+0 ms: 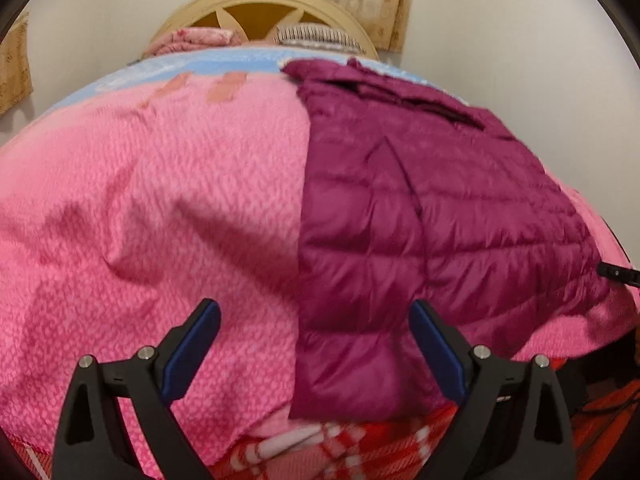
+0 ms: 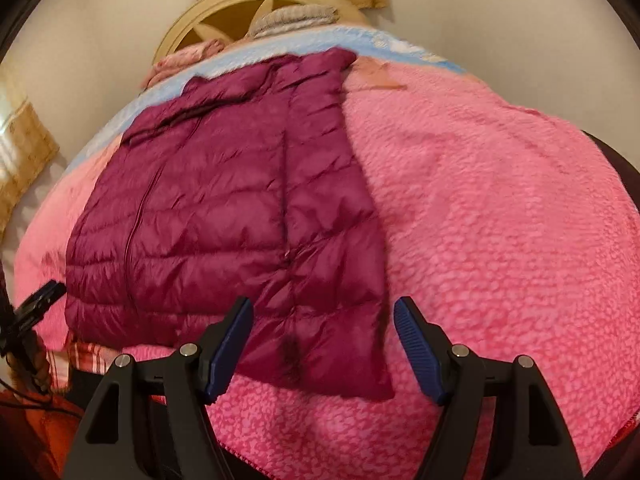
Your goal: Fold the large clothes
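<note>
Left gripper (image 1: 316,344) hovering wide open, holding nothing, over the near hem of the jacket (image 1: 420,216). Right gripper (image 2: 324,344) likewise spread apart and empty, hanging above the near right corner of the same hem.

Lying flat on the pink blanket (image 1: 160,208), collar toward the headboard (image 1: 260,4), hem toward the cameras. Already looking narrowed into a long panel, with a lengthwise seam or folded edge running down it; sleeves not clearly showing, probably tucked in, though not possible to tell for sure. Sitting right of centre in the left view, left of centre in the right view, so lying between the two grippers.

Judging by the sheen and the puffy quilted channels: light, soft, springy, and slippery. Probably compressing easily under the pads (image 2: 416,356) but puffing back and sliding open once let go. Best taken at the two near hem corners, pinching through all layers at a stitched seam, where the fill is thinner and the shell is less likely to slip. Lifting both corners together and carrying them toward the collar likely keeping the fold square; pinching only the top layer risking peeling it apart.

Blanket itself loose and wrinkled, possibly dragging along if caught with the hem.

Showing no brand, label or readable writing anywhere on jacket, blanket or grippers. Dark smudge near the hem corner in the right view, too blurred to identify.
</note>
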`<state>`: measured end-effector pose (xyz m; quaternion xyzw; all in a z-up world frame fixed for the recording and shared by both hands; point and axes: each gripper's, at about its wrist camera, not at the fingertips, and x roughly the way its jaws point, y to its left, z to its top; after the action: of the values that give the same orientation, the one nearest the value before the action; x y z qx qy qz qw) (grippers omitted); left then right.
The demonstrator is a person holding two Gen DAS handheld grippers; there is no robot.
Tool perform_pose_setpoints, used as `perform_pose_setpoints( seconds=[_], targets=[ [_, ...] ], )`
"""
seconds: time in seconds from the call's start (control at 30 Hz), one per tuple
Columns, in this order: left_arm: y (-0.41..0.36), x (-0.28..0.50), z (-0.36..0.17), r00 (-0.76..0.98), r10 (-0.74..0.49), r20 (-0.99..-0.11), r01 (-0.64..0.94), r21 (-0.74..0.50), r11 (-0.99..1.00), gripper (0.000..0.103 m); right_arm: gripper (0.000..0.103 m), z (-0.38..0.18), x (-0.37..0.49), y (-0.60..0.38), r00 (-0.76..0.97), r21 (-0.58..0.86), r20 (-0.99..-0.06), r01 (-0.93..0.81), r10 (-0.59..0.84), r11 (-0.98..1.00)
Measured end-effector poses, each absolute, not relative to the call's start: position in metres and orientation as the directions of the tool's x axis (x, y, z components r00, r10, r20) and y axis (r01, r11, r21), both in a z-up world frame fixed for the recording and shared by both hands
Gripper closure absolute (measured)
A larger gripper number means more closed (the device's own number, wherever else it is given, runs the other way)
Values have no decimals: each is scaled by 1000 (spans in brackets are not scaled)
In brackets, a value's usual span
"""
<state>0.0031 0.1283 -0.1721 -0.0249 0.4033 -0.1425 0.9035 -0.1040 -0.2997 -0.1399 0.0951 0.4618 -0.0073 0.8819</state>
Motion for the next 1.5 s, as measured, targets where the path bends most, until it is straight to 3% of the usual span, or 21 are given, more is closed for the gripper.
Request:
perform_pose_setpoints(
  seconds=[0.27, 0.5, 0.53, 0.57, 0.6, 0.63, 0.67, 0.77, 1.17, 1.37, 1.5],
  targets=[
    [122, 4, -210, 483, -438, -758, 301, -326, 896, 6, 42, -145, -108, -293, 549, 104, -834, 64, 52, 993],
    [113, 11, -217, 472, -472, -745, 295, -371, 881, 7, 43, -150, -89, -282, 551, -4, -834, 2, -4, 1000],
    [114, 10, -217, 468, -488, -737, 297, -389, 872, 17, 48, -150, -90, -281, 554, -23, -832, -7, -15, 1000],
    [114, 9, -216, 451, -528, -720, 311, -427, 849, 36, 80, -152, -91, -281, 547, -29, -837, -13, -17, 999],
    [116, 10, -215, 433, -561, -705, 323, -460, 827, 47, 100, -154, -91, -285, 533, -2, -846, -7, 2, 1000],
    [116, 10, -214, 422, -582, -695, 330, -481, 813, 64, 100, -155, -92, -289, 531, 35, -847, 8, 26, 999],
    [115, 9, -212, 415, -598, -685, 340, -493, 801, 75, 100, -156, -96, -295, 535, 76, -843, 21, 53, 997],
    [111, 4, -202, 419, -624, -660, 381, -496, 780, 86, 101, -146, -103, -298, 556, 125, -825, 8, 99, 992],
    [125, -46, -117, 435, -798, -418, 669, -443, 597, 88, 102, -89, -143, -317, 654, 339, -699, -54, 290, 939],
    [131, -52, -89, 436, -819, -372, 744, -363, 561, 88, 102, -71, -162, -327, 676, 415, -645, -81, 356, 906],
    [135, -34, -79, 500, -791, -352, 692, -387, 609, 88, 102, -52, -156, -342, 711, 471, -584, -97, 392, 877]
  ],
)
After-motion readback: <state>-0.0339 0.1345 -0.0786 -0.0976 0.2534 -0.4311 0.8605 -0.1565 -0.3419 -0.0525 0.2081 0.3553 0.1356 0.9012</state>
